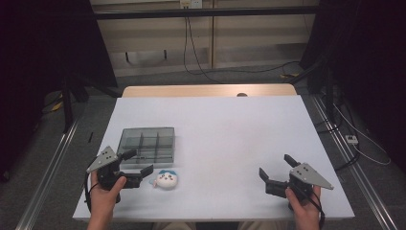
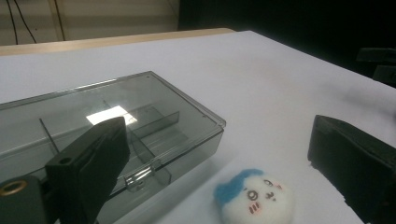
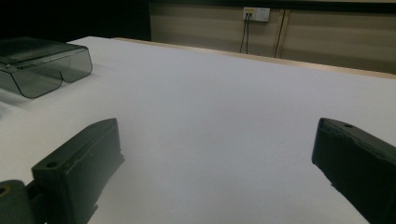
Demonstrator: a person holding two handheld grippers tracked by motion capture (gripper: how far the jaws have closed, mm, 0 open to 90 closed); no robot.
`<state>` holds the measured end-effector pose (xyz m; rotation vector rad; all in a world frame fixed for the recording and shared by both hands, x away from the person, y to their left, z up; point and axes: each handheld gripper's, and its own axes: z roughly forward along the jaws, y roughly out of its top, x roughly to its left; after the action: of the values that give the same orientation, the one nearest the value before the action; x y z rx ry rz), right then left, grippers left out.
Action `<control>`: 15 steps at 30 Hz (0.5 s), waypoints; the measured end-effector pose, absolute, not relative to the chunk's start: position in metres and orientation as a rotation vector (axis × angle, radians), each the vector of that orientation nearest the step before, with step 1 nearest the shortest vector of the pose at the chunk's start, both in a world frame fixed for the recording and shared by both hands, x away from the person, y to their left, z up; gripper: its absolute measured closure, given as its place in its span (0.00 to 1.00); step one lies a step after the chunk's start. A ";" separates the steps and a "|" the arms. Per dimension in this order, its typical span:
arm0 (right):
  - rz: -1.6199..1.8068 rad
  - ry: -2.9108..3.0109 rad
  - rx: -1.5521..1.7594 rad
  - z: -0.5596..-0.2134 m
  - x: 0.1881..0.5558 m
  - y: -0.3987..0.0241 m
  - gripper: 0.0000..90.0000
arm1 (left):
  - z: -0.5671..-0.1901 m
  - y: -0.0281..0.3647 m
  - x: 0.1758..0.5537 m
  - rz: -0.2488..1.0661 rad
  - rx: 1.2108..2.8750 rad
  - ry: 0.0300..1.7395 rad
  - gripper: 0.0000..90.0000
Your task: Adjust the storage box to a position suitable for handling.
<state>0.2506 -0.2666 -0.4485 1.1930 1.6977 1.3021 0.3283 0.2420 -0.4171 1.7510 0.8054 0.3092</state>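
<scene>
On the white table (image 1: 225,139), both tongs gape empty; the frame's bottom edge clips the plush toy (image 2: 254,198).

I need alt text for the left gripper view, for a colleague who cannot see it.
A small round plush toy with a white face and blue top lies on the white table, between the open black jaws of the left gripper. Beside it, partly behind one jaw, sits a closed smoky clear plastic box with dividers inside and a front clasp.
</scene>
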 end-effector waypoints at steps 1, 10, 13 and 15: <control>1.301 1.699 1.194 -0.448 0.251 -0.267 0.01 | -0.416 0.242 0.329 0.310 1.750 0.806 0.06; 1.292 1.700 1.192 -0.448 0.250 -0.267 0.01 | -0.410 0.249 0.336 0.328 1.752 0.853 0.06; 1.291 1.700 1.190 -0.448 0.251 -0.267 0.01 | -0.407 0.251 0.337 0.341 1.751 0.859 0.06; 1.292 1.700 1.189 -0.448 0.251 -0.266 0.01 | -0.404 0.257 0.339 0.359 1.744 0.881 0.06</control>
<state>0.2509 -0.2664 -0.4476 1.1890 1.7005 1.2917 0.3393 0.2573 -0.4039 1.7441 0.8815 0.3594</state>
